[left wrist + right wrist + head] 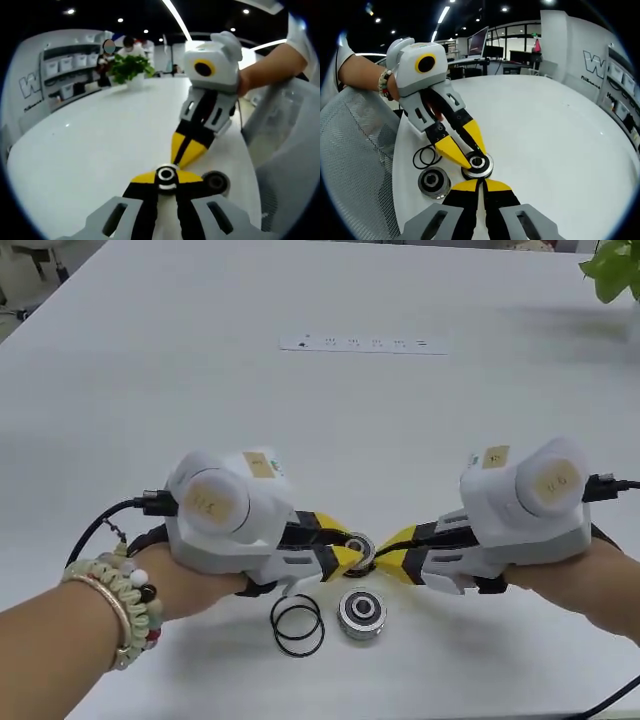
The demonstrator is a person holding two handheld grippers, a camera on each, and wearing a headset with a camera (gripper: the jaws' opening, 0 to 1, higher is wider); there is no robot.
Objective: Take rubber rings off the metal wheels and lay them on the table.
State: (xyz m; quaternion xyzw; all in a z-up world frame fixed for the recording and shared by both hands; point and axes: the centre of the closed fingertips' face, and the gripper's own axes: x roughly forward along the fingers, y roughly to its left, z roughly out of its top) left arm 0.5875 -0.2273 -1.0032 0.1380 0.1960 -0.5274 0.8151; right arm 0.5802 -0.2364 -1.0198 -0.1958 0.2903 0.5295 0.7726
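Nearest me: two black rubber rings (298,625) lie flat on the table (200,360), overlapping. A loose metal wheel (361,611) sits on its face just beside them. My read is that wheel is stripped, but I can't tell for sure.

Just behind those is the wheel in work (478,165). The left gripper (167,176) has it pinched between its yellow tips, one on either side. It looks low over the table; whether it touches, can't tell. That hand is just the clamp, so the wheel can't spin or slide while the ring is pulled.

The right gripper (481,184) comes in from the opposite side with its jaws pressed together to a point, right at the wheel's rim. That looks like a picking pose, either nipping the ring or prying under it. Can't tell if it actually has rubber.

Likely next: pull away from the clamp, then drop the ring by the other two. Risk: the ring snaps back, or the wheel slips from the pinch.

Far side: a white strip (365,344) lies on the table, well apart. Plant leaves (615,270) show at the far corner.
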